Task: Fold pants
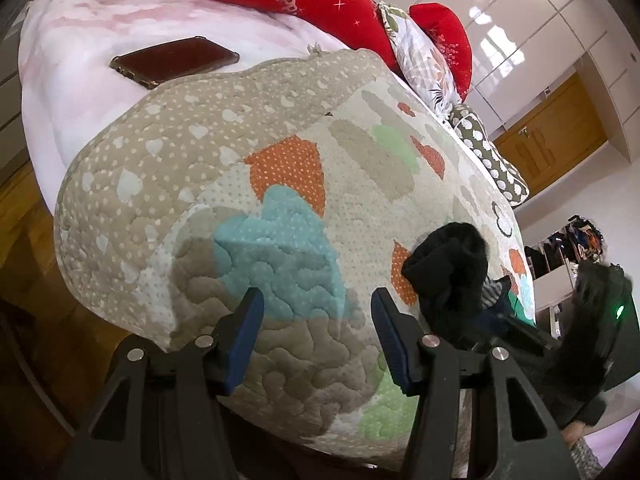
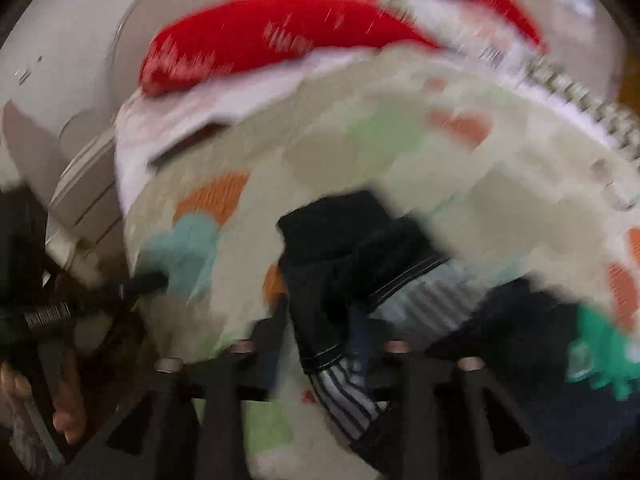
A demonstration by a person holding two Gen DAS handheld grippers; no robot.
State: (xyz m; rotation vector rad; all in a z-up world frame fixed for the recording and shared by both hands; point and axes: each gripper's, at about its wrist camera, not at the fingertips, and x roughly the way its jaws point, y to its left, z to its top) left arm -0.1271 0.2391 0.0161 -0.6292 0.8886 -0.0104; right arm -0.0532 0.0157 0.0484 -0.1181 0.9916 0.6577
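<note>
While the dark pants (image 2: 352,248) lie bunched on the quilted bed (image 1: 280,208), left tongs (image 1: 318,340) half-open and empty, right tongs (image 2: 320,364) gaping around cloth, ungripped as far as blur shows, they may snatch 1 layer and twist it.

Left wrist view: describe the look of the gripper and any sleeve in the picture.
The left gripper has black angular finger arms with silver rivets and dark blue ribbed pads. At the lower right edge shows a grey knitted sleeve.
</note>
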